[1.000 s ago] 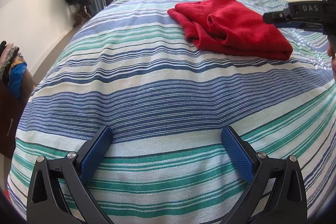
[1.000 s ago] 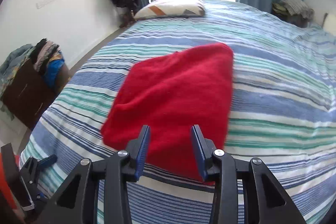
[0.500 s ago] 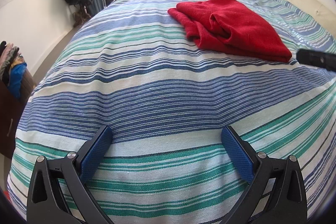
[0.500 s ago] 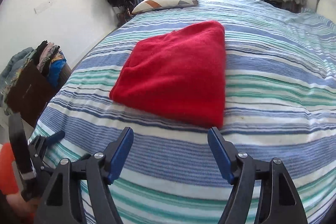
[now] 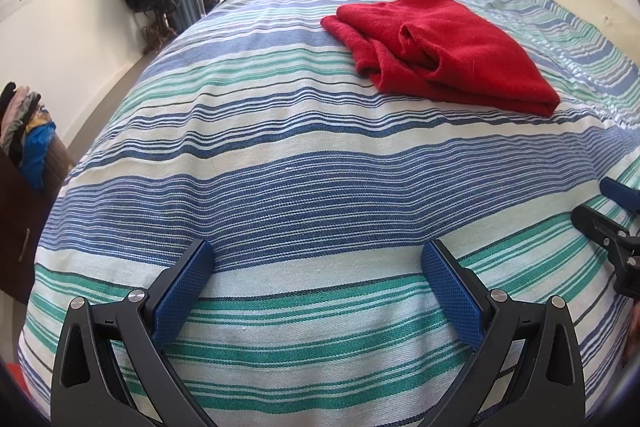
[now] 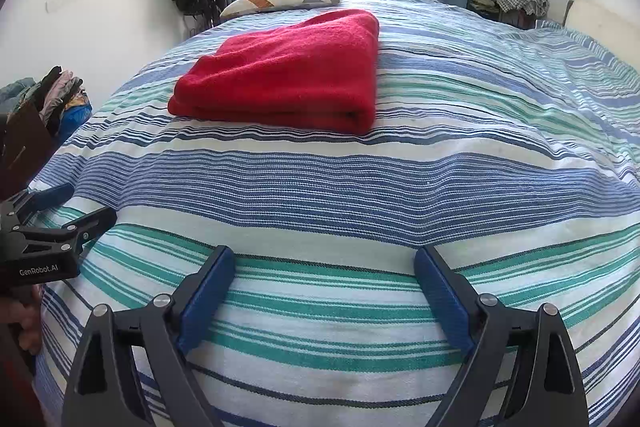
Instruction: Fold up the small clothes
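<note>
Left wrist view: my left tongs [image 5: 318, 291] spread wide, nothing between the pads, hovering over bare striped bed [image 5: 280, 195]. Red garment [image 5: 448, 47] lies at about 1 o'clock, well apart from the pads, folded but with a loose rumpled tuck on its near-left edge. Right tongs [image 5: 612, 223] poke in at 3 o'clock, cut off by the frame edge, so this view tells me little about them. Right wrist view: right tongs [image 6: 324, 291] wide, jaws have just been opening, nothing between them; the garment [image 6: 288, 75] sits at 11 o'clock, a tidy stack with its fold facing me, clear of both pads. Left tongs [image 6: 52, 223] show at 9 o'clock with a hand [image 6: 22, 319] partly visible beneath. My read: the fold looks about finished. Risks: the loose tuck could slump open if I bump the bed, and a careless re-grab might pinch only the top layer and undo it. Hard to judge: the far side of the garment, how many layers it has, and the dim pile of clothes [image 6: 60, 95] at 9 to 10 o'clock.
</note>
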The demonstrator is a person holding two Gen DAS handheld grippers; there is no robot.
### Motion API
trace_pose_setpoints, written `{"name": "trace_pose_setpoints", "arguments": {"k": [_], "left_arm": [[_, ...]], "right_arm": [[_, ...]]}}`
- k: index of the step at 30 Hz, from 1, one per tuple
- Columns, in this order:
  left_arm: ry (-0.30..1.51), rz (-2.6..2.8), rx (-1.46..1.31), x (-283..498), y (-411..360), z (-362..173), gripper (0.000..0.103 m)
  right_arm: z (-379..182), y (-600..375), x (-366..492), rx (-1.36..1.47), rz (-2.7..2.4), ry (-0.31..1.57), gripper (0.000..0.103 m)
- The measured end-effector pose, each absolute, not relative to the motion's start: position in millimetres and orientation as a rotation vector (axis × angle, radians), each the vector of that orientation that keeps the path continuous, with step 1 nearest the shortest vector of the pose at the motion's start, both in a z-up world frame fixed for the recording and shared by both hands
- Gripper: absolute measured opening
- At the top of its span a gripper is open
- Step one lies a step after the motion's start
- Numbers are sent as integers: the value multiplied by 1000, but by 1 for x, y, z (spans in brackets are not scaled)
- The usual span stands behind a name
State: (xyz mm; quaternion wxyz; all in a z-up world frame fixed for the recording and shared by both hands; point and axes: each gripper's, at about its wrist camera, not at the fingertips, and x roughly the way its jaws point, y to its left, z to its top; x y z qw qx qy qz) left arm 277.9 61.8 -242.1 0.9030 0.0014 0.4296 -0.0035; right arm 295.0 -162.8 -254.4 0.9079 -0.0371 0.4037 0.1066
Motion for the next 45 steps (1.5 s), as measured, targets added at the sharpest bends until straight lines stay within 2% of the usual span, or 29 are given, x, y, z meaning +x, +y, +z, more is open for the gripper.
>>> {"name": "trace_pose_setpoints", "arguments": {"k": [16,21,25,30,34,38,43,45], "left_arm": [[891,-1,8,276,59,-241,103],[977,-31,-23,283,62,-230,101],[915,-203,-256,298,72,-190,101],[919,-294,-401,376,64,-165,102],[1004,-268,-377,445,51,-185,102],[1086,-231,-372,484,45,-207,102],[1134,-197,-366,499,43,-225,102],[1132,-183,-369,499,41,-228,98]], "right_arm": [[-257,-165,291,-52,245,831,94],[-258,-166,293,-42,258,839,96],[-256,-169,295,-19,282,861,98],[-242,-188,301,115,346,884,98],[-215,-214,339,247,364,848,98],[-196,-239,415,411,405,816,98],[-224,-234,511,542,467,893,97],[-245,-221,534,587,508,946,92]]}}
